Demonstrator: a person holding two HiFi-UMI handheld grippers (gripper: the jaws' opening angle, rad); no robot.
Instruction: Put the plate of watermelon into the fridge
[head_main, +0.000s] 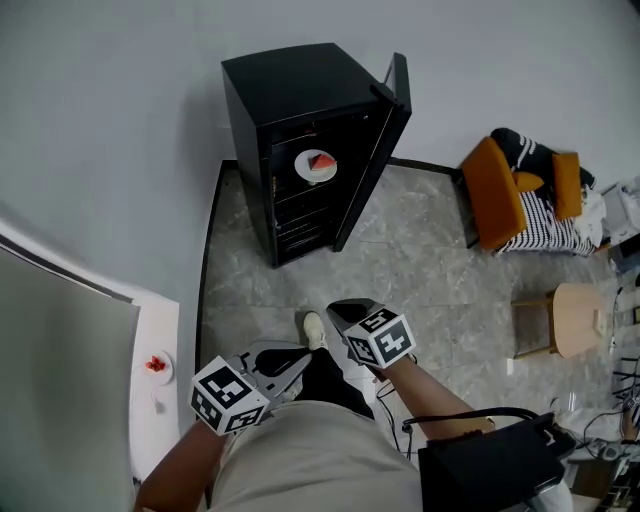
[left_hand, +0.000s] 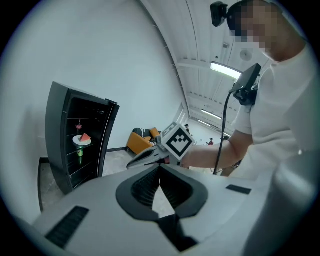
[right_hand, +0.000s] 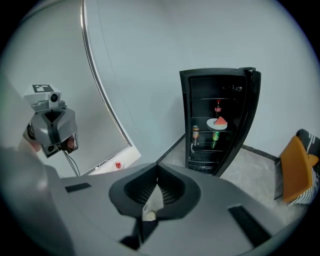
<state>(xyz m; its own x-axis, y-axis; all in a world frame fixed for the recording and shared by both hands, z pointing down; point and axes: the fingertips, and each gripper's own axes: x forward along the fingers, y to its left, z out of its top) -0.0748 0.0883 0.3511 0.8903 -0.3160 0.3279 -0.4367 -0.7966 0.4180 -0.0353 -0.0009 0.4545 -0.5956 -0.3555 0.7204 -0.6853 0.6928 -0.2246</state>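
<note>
A black fridge (head_main: 290, 110) stands against the wall with its door (head_main: 378, 150) swung open to the right. The white plate with a watermelon slice (head_main: 316, 166) sits on an upper shelf inside, also seen as the plate (left_hand: 82, 140) in the left gripper view and the plate (right_hand: 217, 123) in the right gripper view. Both grippers hang close to the person's body, well away from the fridge. My left gripper (head_main: 300, 360) (left_hand: 160, 167) is shut with nothing in it. My right gripper (head_main: 338, 310) (right_hand: 157, 167) is shut and holds nothing either.
Below the plate's shelf stand drink cans (right_hand: 195, 133), with a red bottle (right_hand: 218, 107) above. An orange chair (head_main: 498, 195) with cushions and a wooden stool (head_main: 572, 318) stand to the right. A white counter (head_main: 160, 400) at the left bears a small dish with red pieces (head_main: 156, 366). A black bag (head_main: 490, 468) hangs at the person's hip.
</note>
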